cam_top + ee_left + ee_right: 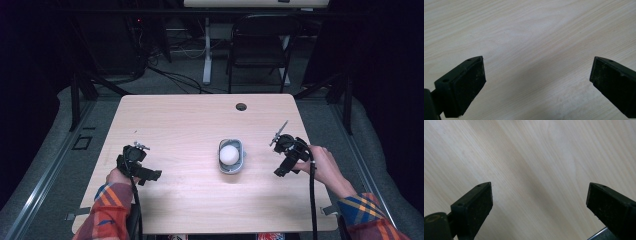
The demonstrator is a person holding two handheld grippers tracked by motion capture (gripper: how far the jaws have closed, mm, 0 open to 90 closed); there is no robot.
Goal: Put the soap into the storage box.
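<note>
The left gripper (537,72) has its jaws spread wide over bare wood, holding nothing. The right gripper (539,197) is equally wide and empty. Between them on the pale wooden table (190,130) sits a grey oblong metal dish (232,156), its long axis running away from the person, cradling a white ball (229,154).

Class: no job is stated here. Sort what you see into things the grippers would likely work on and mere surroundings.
Likely in play: white ball, grey container holding it, left gripper and right gripper, both open.

Just surroundings: folding chair, floor cables, table's grommet hole.
</note>
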